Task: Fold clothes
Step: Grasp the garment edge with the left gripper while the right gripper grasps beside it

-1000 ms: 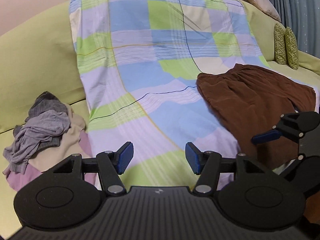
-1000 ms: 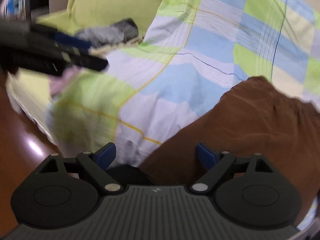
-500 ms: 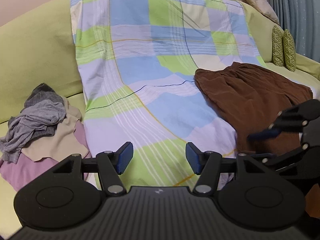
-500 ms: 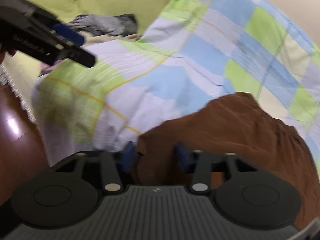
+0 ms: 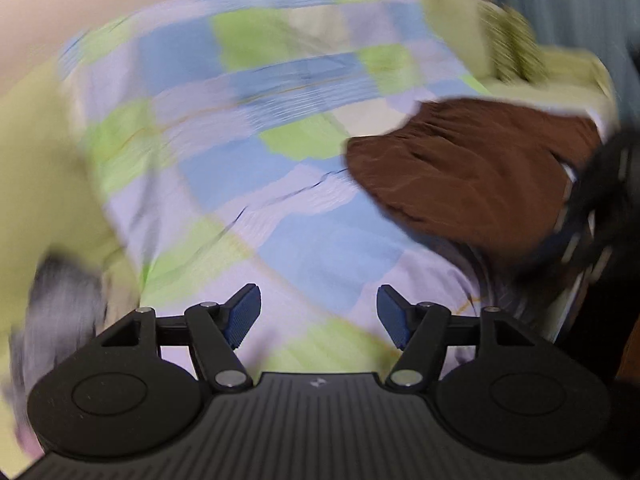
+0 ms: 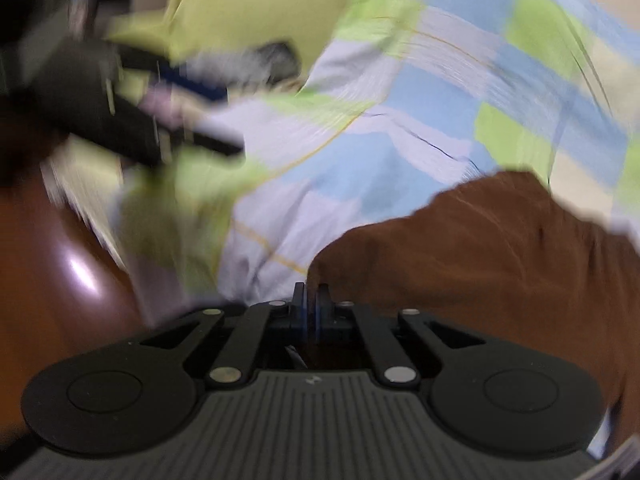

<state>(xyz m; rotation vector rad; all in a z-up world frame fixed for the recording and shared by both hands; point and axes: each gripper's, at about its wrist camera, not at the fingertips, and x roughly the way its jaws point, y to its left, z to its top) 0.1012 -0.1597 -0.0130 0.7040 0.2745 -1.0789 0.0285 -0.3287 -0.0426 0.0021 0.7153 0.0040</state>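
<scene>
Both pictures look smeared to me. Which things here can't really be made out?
- Grey clothes pile, left wrist view: motion blur and the picture's edge hide how many garments there are.
- Brown garment, right wrist view: the right hand-held gripper is shut on its near edge; its type stays unclear, its far side cut off.
- Left hand-held gripper, right wrist view: a dark smear; only its own camera shows it open.
- Checked sheet: fine lines blurred.

Dim, motion-blurred (both views), fisheye-warped edges

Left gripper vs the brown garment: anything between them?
Only bare checked sheet. The left wrist view shows the open left gripper apart from the brown garment, with nothing else on that stretch.
</scene>
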